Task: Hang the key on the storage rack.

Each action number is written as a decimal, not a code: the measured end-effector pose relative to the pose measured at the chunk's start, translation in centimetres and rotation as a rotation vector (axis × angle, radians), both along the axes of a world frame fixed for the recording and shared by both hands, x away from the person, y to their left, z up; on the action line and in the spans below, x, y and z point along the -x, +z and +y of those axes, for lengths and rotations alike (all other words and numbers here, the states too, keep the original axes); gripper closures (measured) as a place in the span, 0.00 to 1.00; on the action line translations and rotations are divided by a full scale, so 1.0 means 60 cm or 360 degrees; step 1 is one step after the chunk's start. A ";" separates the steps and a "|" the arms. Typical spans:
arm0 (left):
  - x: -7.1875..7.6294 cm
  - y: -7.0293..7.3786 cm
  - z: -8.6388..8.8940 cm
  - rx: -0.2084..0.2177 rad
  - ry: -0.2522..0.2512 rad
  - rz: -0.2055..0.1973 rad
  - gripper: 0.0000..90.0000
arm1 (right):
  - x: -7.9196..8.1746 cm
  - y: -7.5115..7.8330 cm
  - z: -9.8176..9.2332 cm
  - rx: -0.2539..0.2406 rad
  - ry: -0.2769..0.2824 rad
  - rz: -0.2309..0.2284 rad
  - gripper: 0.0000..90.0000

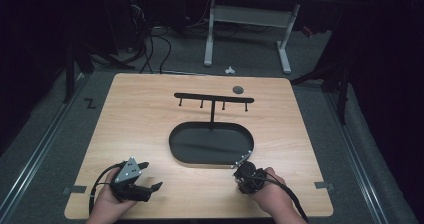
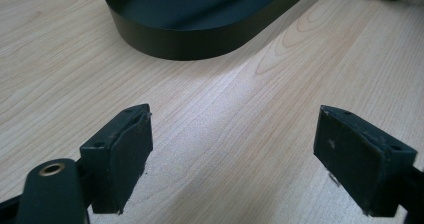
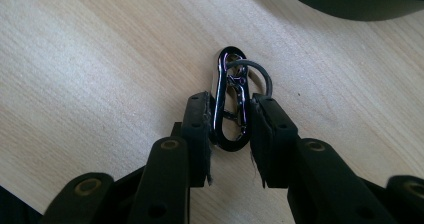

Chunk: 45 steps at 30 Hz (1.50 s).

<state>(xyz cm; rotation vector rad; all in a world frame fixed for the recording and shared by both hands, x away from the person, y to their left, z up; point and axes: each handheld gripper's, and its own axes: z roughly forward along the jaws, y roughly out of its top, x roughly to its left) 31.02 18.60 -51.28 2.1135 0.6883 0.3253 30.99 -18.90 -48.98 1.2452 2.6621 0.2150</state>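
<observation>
- My right gripper [image 3: 229, 129] is clamped on the carabiner [image 3: 231, 104], near-right of the table [image 1: 140, 109]; its long axis runs along my jaws.
- The hook rack [image 1: 214, 99] stands far-left of it, beyond the tray [image 1: 176, 145].
- My left gripper [image 2: 232, 159] is spread wide, holding nothing.

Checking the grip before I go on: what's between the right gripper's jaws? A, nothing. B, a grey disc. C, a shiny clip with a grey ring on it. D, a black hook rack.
C: the right gripper has its jaws closed on a shiny clip with a grey ring threaded through its top.
</observation>
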 end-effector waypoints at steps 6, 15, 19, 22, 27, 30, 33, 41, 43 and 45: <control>0.000 0.000 -0.001 0.0001 -0.0002 -0.0001 0.18 | 0.000 0.000 0.000 -0.0002 0.0013 0.0009 0.79; 0.000 0.000 -0.001 0.0000 -0.0002 0.0000 0.18 | -0.003 0.002 0.003 0.0015 0.0002 0.0027 0.81; 0.000 0.000 0.000 0.0000 -0.0003 -0.0001 0.19 | -0.004 0.004 0.003 0.0014 -0.0014 0.0005 0.95; 0.000 0.000 0.000 -0.0001 -0.0003 -0.0002 0.19 | -0.006 0.005 0.000 -0.0024 -0.0020 0.0026 0.95; 0.000 0.000 -0.001 -0.0004 -0.0006 0.0000 0.19 | -0.007 0.012 -0.004 -0.0047 -0.0028 0.0008 0.95; 0.000 0.000 -0.001 -0.0002 -0.0006 0.0000 0.19 | -0.007 0.018 -0.006 -0.0062 -0.0036 0.0011 0.95; 0.000 0.000 0.000 0.0001 -0.0003 -0.0001 0.19 | -0.007 0.027 -0.013 -0.0125 -0.0070 0.0030 0.95; 0.001 -0.001 -0.002 -0.0002 -0.0007 -0.0001 0.19 | -0.010 0.069 -0.040 -0.0176 -0.0138 0.0009 0.94; 0.001 -0.001 -0.002 -0.0003 -0.0009 0.0002 0.19 | -0.009 0.074 -0.042 -0.0183 -0.0159 0.0010 0.94; 0.001 0.000 -0.002 0.0001 -0.0009 -0.0001 0.19 | -0.012 0.082 -0.048 -0.0192 -0.0159 0.0000 0.94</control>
